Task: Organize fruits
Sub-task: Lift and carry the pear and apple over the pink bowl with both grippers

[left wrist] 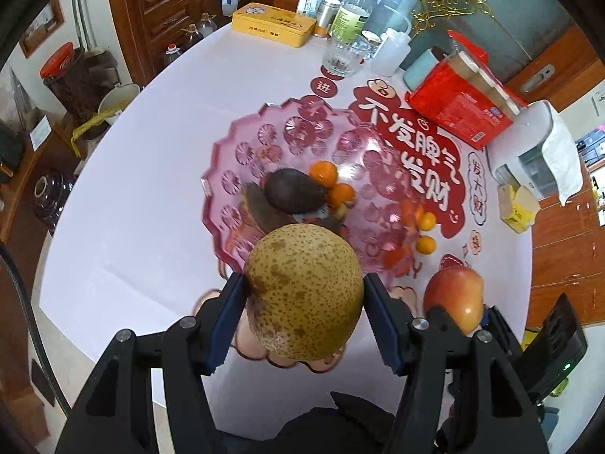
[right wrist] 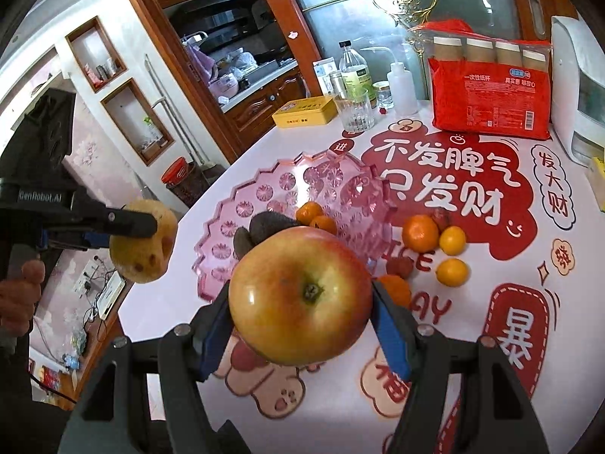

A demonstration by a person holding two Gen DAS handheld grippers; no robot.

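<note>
My left gripper [left wrist: 302, 295] is shut on a speckled yellow-brown pear [left wrist: 304, 291] and holds it above the near rim of the pink glass fruit bowl [left wrist: 234, 159]. The bowl holds dark avocados [left wrist: 293, 191] and two small oranges [left wrist: 323, 172]. My right gripper [right wrist: 300, 299] is shut on a red-yellow apple [right wrist: 300, 297] above the table, near the bowl [right wrist: 272, 189]. The pear [right wrist: 145, 242] and left gripper show at the left of the right wrist view. An orange [right wrist: 419, 232] and small yellow citrus [right wrist: 452, 240] lie on the table right of the bowl.
At the table's far side stand a drinking glass [right wrist: 355, 113], bottles [right wrist: 353, 72], a yellow tin [right wrist: 304, 111] and a red pack of paper cups [right wrist: 491, 90]. A white appliance [right wrist: 574, 87] stands at the right. The table edge falls off at the left.
</note>
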